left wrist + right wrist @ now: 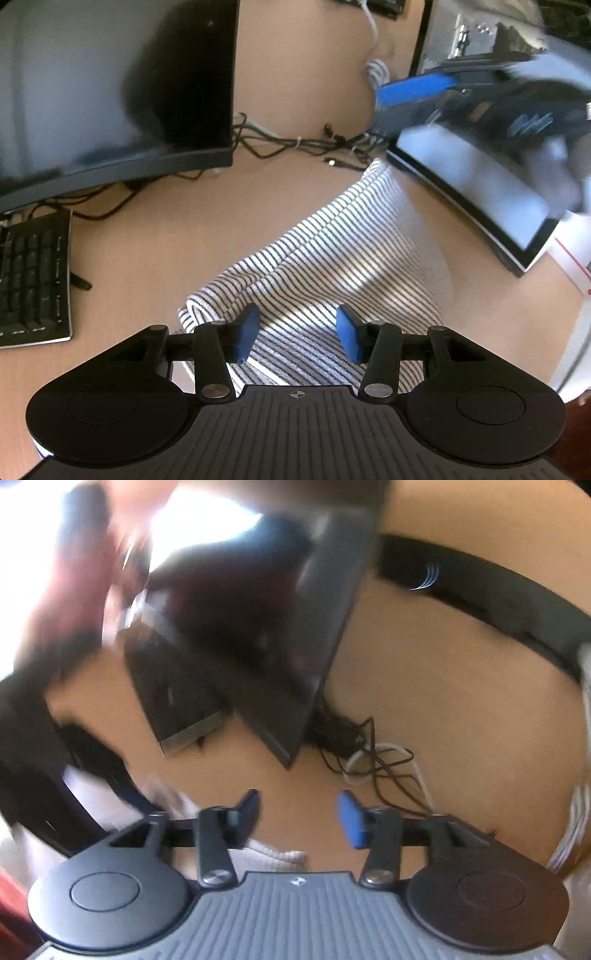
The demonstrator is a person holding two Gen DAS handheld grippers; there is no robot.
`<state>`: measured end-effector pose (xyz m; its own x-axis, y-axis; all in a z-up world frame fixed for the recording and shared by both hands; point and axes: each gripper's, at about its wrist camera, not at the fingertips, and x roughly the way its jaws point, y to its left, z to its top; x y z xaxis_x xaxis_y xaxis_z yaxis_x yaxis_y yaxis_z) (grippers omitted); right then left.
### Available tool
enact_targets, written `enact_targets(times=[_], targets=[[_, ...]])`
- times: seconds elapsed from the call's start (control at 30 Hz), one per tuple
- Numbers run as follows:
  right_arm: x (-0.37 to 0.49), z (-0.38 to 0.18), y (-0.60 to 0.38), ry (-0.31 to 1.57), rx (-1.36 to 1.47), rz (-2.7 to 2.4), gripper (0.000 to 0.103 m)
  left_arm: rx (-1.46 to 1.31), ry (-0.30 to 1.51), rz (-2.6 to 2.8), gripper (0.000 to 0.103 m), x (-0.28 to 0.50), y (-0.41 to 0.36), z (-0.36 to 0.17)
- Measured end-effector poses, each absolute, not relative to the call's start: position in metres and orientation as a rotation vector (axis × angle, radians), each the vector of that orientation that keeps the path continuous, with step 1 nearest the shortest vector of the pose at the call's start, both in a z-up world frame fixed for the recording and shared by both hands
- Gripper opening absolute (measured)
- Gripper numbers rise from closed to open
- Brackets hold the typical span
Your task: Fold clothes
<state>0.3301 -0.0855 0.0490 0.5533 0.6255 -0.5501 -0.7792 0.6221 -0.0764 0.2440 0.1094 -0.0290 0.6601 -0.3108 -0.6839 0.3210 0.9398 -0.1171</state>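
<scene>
A white garment with thin black stripes (332, 258) lies partly folded on the tan desk (155, 229), running from under my left gripper toward the far right. My left gripper (298, 332) is open just above its near end, blue pads apart, holding nothing. My right gripper (299, 818) is open and empty above the desk; its view is blurred by motion. It also shows blurred in the left wrist view (480, 103), high at the upper right. A bit of the striped cloth (569, 830) shows at the right edge of the right wrist view.
Two dark monitors (110, 92) (480, 184) stand at the back left and right. A black keyboard (33, 284) lies at the left. Tangled cables (295, 142) run along the back of the desk. A white paper (576, 258) lies at the right edge.
</scene>
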Motion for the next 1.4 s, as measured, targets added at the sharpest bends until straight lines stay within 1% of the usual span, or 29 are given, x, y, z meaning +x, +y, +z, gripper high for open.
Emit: enact_targets(times=[0.03,0.13,0.27,0.3,0.37,0.4,0.47,0.53,0.6,0.67,0.7,0.77,0.83,0.87,0.9,0.93,1.03,1.1,1.13,1.2,1.23,1.3,1.4], targets=[[0.327,0.048,-0.09,0.521,-0.26,0.855,0.037,0.013,0.778,-0.349,0.051,0.245,0.11,-0.031],[0.328,0.016,-0.089,0.613,-0.207,0.842,0.037,-0.022,0.795,-0.331,0.052,0.246,0.126,-0.036],[0.363,-0.047,-0.084,0.768,-0.138,0.735,0.037,-0.052,0.812,-0.308,0.052,0.238,0.138,-0.04],[0.372,-0.063,-0.083,0.807,-0.12,0.706,0.039,-0.056,0.81,-0.295,0.052,0.236,0.14,-0.037],[0.376,-0.065,-0.085,0.823,-0.071,0.689,0.039,-0.048,0.791,-0.268,0.049,0.23,0.142,-0.023],[0.374,-0.063,-0.083,0.82,-0.082,0.684,0.039,-0.028,0.765,-0.263,0.05,0.226,0.141,-0.013],[0.374,-0.065,-0.078,0.807,-0.121,0.687,0.039,0.029,0.692,-0.295,0.057,0.222,0.137,0.01],[0.371,-0.062,-0.081,0.815,-0.111,0.682,0.039,0.114,0.654,-0.326,0.067,0.226,0.129,0.02],[0.371,-0.059,-0.08,0.814,-0.119,0.675,0.04,0.226,0.665,-0.355,0.067,0.24,0.118,0.015],[0.358,-0.049,-0.09,0.814,-0.09,0.664,0.042,0.303,0.733,-0.353,0.062,0.259,0.111,-0.004],[0.351,-0.044,-0.095,0.814,-0.073,0.658,0.043,0.31,0.765,-0.352,0.063,0.266,0.112,-0.014],[0.337,-0.034,-0.106,0.813,-0.041,0.646,0.05,0.273,0.801,-0.358,0.066,0.274,0.119,-0.028],[0.323,-0.024,-0.117,0.812,-0.008,0.634,0.067,0.209,0.802,-0.365,0.068,0.274,0.129,-0.03],[0.316,-0.019,-0.123,0.812,0.008,0.628,0.071,0.182,0.802,-0.368,0.069,0.274,0.133,-0.032],[0.309,-0.015,-0.128,0.811,0.024,0.622,0.078,0.152,0.805,-0.37,0.072,0.274,0.138,-0.035],[0.302,-0.017,-0.138,0.859,0.085,0.619,0.081,0.122,0.807,-0.371,0.075,0.275,0.142,-0.038],[0.299,-0.052,-0.16,1.103,0.368,0.615,0.081,0.021,0.814,-0.375,0.08,0.275,0.156,-0.046],[0.307,-0.076,-0.167,1.184,0.558,0.56,0.081,-0.069,0.819,-0.374,0.08,0.273,0.166,-0.051],[0.312,-0.088,-0.17,1.219,0.653,0.529,0.077,-0.107,0.819,-0.372,0.08,0.271,0.17,-0.053],[0.323,-0.098,-0.169,1.23,0.777,0.531,0.071,-0.172,0.819,-0.367,0.079,0.266,0.177,-0.056],[0.331,-0.097,-0.165,1.225,0.761,0.53,0.069,-0.193,0.822,-0.37,0.079,0.262,0.175,-0.056],[0.348,-0.089,-0.156,1.2,0.679,0.52,0.069,-0.219,0.83,-0.381,0.079,0.253,0.163,-0.056],[0.378,-0.067,-0.136,1.096,0.448,0.519,0.069,-0.259,0.843,-0.399,0.077,0.24,0.145,-0.056]])
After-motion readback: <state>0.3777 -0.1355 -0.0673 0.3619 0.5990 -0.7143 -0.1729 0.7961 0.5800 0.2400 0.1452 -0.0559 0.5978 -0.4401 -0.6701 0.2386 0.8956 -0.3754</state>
